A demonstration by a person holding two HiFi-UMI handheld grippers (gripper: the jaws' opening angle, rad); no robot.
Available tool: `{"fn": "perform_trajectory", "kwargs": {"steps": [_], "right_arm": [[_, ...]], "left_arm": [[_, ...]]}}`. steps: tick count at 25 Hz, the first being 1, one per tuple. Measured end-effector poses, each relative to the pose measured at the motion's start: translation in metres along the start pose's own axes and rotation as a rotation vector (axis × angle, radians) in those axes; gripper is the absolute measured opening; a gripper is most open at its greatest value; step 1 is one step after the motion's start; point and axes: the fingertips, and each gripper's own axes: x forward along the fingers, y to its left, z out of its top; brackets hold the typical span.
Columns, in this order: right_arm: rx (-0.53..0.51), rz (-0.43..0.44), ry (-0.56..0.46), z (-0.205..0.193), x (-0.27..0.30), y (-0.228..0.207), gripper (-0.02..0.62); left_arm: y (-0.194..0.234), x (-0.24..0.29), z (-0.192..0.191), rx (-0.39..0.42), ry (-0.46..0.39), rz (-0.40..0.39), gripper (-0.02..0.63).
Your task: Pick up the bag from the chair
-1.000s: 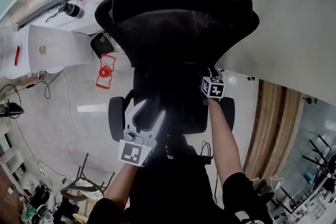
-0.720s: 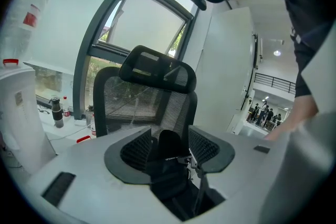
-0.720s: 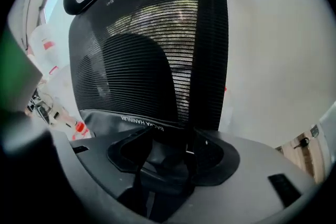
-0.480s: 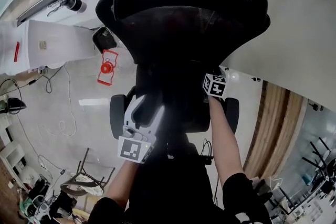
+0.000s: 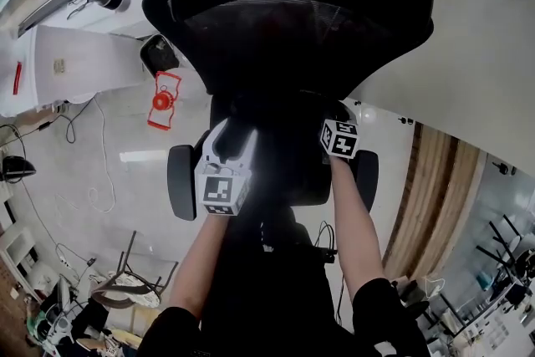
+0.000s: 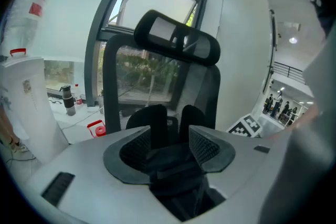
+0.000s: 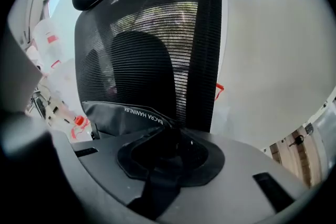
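- Fingers of our right gripper [image 7: 170, 150] are pressed together on a black strap of the bag [image 7: 121, 115].
- Our left gripper [image 6: 170, 145] has its fingers apart, with dark fabric low between them.
- We see the black mesh chair [image 5: 292, 12] filling the head view.
- We find the black bag on the seat, leaning against the backrest.

chair backrest [image 5: 301, 4] cut off at top, bag [image 7: 121, 117] mostly hidden
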Motion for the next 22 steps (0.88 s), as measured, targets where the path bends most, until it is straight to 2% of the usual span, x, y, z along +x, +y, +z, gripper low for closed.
{"fn": "perform_trajectory", "kwargs": {"steps": [4,7,11,14,22], "right_arm": [[-0.012,0.011,-0.009,-0.003,-0.006,0.000,0.064],[-0.026,0.015,-0.016,-0.002,-0.011,0.000,0.063],[-0.034,0.027,-0.023,-0.001,-0.012,0.005,0.057],[-0.038,0.034,-0.021,-0.003,-0.012,0.006,0.055],[-0.048,0.048,-0.019,-0.005,-0.012,0.005,0.054]], "left_arm": [[0.033,0.029,-0.038,-0.009,0.060,0.118,0.209],[0.055,0.054,-0.064,-0.034,0.120,0.160,0.209],[0.076,0.087,-0.103,-0.070,0.241,0.155,0.224],[0.084,0.104,-0.123,-0.066,0.304,0.134,0.228],[0.073,0.124,-0.115,-0.081,0.270,0.079,0.233]]}}
